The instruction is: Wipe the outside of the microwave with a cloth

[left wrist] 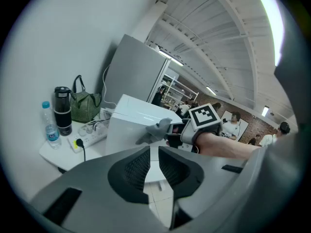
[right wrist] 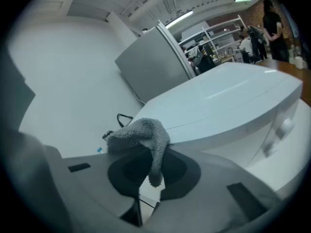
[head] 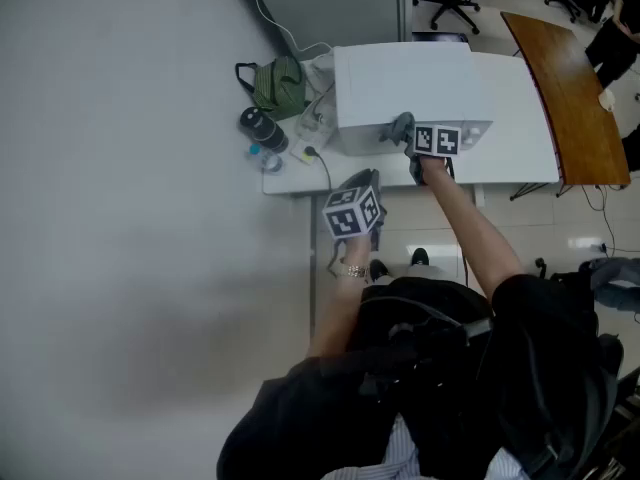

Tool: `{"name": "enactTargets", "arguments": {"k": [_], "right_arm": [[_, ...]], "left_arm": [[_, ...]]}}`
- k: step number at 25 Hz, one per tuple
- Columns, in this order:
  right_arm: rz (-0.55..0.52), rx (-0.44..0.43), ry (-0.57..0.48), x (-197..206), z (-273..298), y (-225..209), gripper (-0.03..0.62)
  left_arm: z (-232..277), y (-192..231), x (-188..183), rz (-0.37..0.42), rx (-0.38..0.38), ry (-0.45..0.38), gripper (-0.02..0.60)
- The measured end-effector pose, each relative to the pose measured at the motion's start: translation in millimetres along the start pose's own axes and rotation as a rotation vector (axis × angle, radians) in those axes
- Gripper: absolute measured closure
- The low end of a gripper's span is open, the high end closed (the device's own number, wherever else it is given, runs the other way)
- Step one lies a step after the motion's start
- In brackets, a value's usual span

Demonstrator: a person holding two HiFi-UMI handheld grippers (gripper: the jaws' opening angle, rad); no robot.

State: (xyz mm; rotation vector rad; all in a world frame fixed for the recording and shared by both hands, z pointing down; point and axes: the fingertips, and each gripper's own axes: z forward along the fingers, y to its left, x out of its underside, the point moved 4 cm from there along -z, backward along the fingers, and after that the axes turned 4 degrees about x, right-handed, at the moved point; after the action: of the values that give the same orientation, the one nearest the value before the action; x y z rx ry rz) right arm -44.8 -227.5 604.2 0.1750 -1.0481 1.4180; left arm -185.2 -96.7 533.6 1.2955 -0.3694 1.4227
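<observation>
1 m/wave; 1 cloth; 1 bag

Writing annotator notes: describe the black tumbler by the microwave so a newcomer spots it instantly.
Find the white microwave on the white table; clutter sits at its left in the head view. The black tumbler stands there between the green bag and a small clear water bottle. It is the only dark, opaque cylinder.

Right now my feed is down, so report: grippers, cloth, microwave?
Right gripper shut on cloth, at front top edge of microwave. Left gripper empty, jaws nearly together, held back off the table. Flask, power strip left of microwave, not blocking.
</observation>
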Motion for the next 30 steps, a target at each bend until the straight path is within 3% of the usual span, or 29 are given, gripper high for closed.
{"name": "enactTargets", "arguments": {"k": [5,9,13,16,20,22,26,30], "right_arm": [[-0.028,0.084,-0.031,-13.4,-39.4,-71.5,0.563],[-0.024,0.199,-0.069,-25.1,-76.1,-134.7,0.563],[-0.052,0.256,-0.075,-27.7,-90.0,-160.5,0.563],[-0.085,0.200,-0.062,-13.7,-75.9,-124.8,0.562],[-0.139,-0.037,0.009,28.0,-13.8,-14.7,0.562],[-0.200,-0.105,0.068,50.3,24.9,35.3,0.562],[-0.316,-0.149,0.173,77.8,86.3,97.1,0.562],[-0.305,-0.143,0.254,90.2,113.3,103.5,0.562]], "left_arm": [[31.6,-28.7,-3.9,0.032,0.048,0.020,0.526],[52.8,-51.3,-7.4,0.058,0.096,0.030,0.526],[62.3,-57.8,-10.7,0.080,0.115,0.030,0.526],[59.0,-46.5,-16.7,0.076,0.090,0.012,0.526],[34.5,-14.1,-21.2,0.052,-0.007,-0.023,0.526],[15.8,4.3,-18.1,0.034,-0.067,-0.037,0.526],[-26.2,38.8,-12.4,-0.007,-0.194,-0.069,0.526],[-56.1,60.8,-6.2,-0.047,-0.289,-0.085,0.526]]}}
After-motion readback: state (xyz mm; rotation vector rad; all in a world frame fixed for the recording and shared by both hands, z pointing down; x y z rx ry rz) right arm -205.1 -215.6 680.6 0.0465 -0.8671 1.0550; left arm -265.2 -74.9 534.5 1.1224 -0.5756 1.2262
